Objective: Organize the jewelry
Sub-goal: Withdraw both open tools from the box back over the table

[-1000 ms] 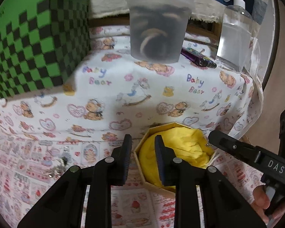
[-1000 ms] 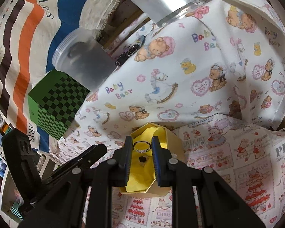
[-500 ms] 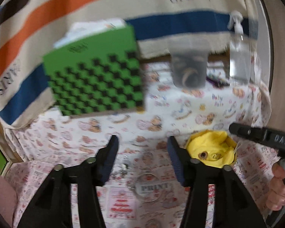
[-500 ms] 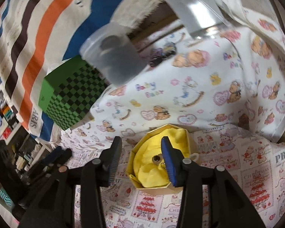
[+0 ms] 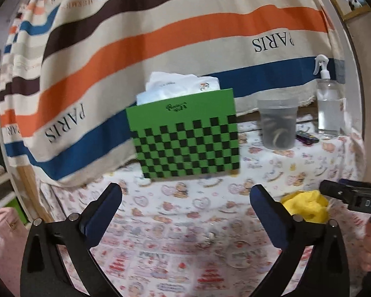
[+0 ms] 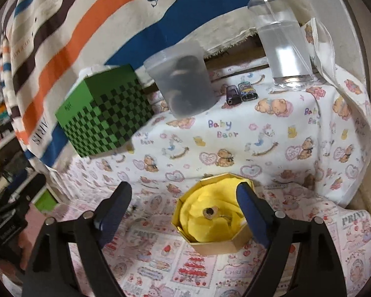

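A gold octagonal box (image 6: pixel 237 243) lined with yellow cloth (image 6: pixel 210 230) sits on the patterned table cloth; a small ring-like piece (image 6: pixel 209 212) and a thin chain lie inside. My right gripper (image 6: pixel 184 210) is open and empty, raised above the box's left side. In the left wrist view the yellow cloth (image 5: pixel 306 204) shows at the right. My left gripper (image 5: pixel 185 209) is wide open and empty, high above the cloth. A small blurred jewelry piece (image 5: pixel 210 236) lies on the cloth between its fingers. The right gripper's finger (image 5: pixel 351 193) enters from the right.
A green checkered box (image 5: pixel 188 143) (image 6: pixel 104 118) stands at the back, with a clear plastic tub (image 5: pixel 278 126) (image 6: pixel 183 84), a spray bottle (image 5: pixel 329 109) (image 6: pixel 282 47) and a small dark item (image 6: pixel 241 92) to its right. A striped "PARIS" cloth (image 5: pixel 160 37) hangs behind.
Both grippers have opened wide and pulled up and back from the box. The ring the right gripper held over the yellow cloth now lies in the box.
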The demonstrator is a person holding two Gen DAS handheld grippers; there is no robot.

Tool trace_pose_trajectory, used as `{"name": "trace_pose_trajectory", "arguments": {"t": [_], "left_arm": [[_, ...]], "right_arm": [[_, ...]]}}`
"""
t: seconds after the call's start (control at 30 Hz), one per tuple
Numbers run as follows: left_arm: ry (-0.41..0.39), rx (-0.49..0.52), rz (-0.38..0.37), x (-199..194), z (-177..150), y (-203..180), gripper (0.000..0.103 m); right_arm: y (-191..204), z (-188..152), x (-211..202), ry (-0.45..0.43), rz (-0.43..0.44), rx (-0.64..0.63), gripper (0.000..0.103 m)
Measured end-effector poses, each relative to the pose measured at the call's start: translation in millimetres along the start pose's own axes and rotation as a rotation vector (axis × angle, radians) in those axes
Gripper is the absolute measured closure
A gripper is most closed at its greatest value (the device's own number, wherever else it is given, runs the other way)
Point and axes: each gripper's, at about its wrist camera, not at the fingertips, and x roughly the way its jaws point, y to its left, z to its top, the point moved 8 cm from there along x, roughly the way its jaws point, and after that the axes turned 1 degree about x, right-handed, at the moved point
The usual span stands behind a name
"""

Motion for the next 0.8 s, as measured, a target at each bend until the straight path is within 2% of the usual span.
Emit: {"name": "trace_pose_trajectory", "arguments": {"t": [0.13,0.27,0.6,0.8], "left_arm": [[0.018,-0.019,-0.007,12,-15,5,0.001],[0.096,-0.054,-0.040,29,-34,10,0.001],[0.205,-0.125,-0.058,55,-65,27,0.001],[0.296,-0.195,-0.094,73,-81,34,0.001]], "right_arm": [[13,0,-4,-0.030,-0.020,-0.058,0.009],[25,-2,-9,-0.059,-0.042,-0.113,0.004],[25,-12,1,-0.046,-0.089,-0.124,0.004],[18,-17,6,-0.027,-0.116,-0.106,0.003]]}}
